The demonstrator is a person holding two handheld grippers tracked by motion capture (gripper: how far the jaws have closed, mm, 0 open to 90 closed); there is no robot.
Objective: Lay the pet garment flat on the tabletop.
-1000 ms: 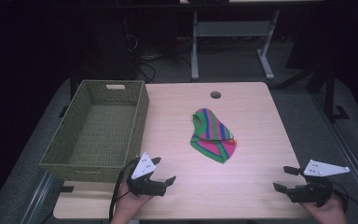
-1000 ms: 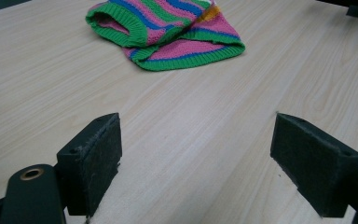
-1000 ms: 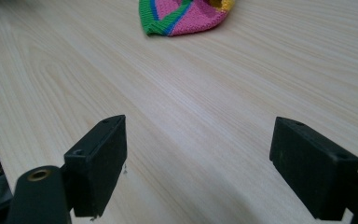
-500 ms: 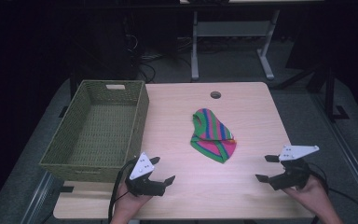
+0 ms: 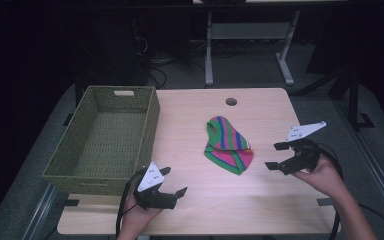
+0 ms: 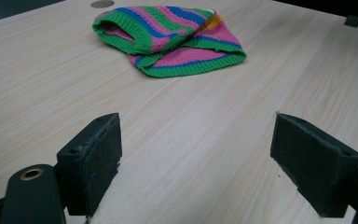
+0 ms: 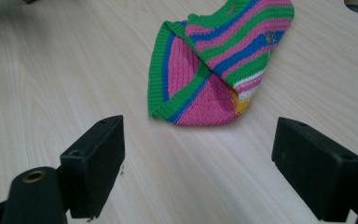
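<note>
A striped knitted cloth (image 5: 227,145) in green, pink and blue lies folded on the middle of the wooden table (image 5: 200,115). My right gripper (image 5: 276,155) hovers open just to its right, jaws pointed at the cloth (image 7: 214,65). At the front left my left gripper (image 5: 173,181) rests open near the table's front edge, nothing between its jaws; the cloth (image 6: 172,37) lies well ahead of it.
A green woven basket (image 5: 107,137), with nothing in it, stands on the table's left side, just behind my left gripper. A round cable hole (image 5: 231,101) sits near the far edge. Beyond the table are dark floor and metal desk legs (image 5: 209,55).
My right gripper has moved from the front right corner leftward and away from me, closing in on the cloth. The left gripper and the cloth have stayed put.
</note>
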